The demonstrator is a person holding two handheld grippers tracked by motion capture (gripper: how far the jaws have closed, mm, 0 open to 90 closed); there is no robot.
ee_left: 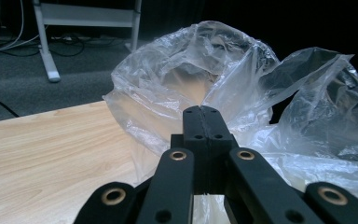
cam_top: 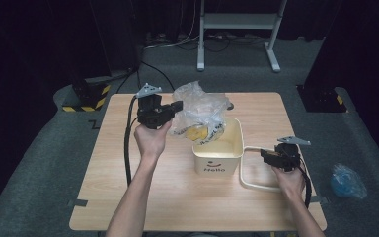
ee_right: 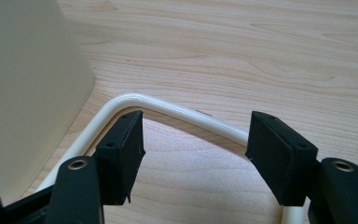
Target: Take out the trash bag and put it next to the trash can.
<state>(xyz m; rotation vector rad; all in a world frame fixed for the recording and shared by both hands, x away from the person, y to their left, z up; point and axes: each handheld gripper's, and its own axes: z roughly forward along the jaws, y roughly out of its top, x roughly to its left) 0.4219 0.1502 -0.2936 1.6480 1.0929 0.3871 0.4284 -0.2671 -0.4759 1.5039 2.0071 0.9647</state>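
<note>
A cream square bucket [cam_top: 218,150] with "Hello" printed on its front stands at the middle of the wooden table [cam_top: 128,168]. Its thin cream handle [cam_top: 254,183] lies flat on the table to the right. A crumpled clear plastic bag [cam_top: 200,106] with something yellow inside [cam_top: 197,132] hangs over the bucket's far left rim. My left gripper [cam_top: 179,105] is shut on the bag's edge; in the left gripper view the closed jaws [ee_left: 207,116] pinch the film of the bag [ee_left: 223,70]. My right gripper [ee_right: 193,144] is open, its jaws straddling the handle [ee_right: 182,112] beside the bucket wall [ee_right: 28,93].
A blue bag [cam_top: 348,180] lies on the grey floor to the right of the table. A white stand [cam_top: 237,29] rises behind the table. Dark bases sit at the far left [cam_top: 89,96] and far right [cam_top: 321,98] corners.
</note>
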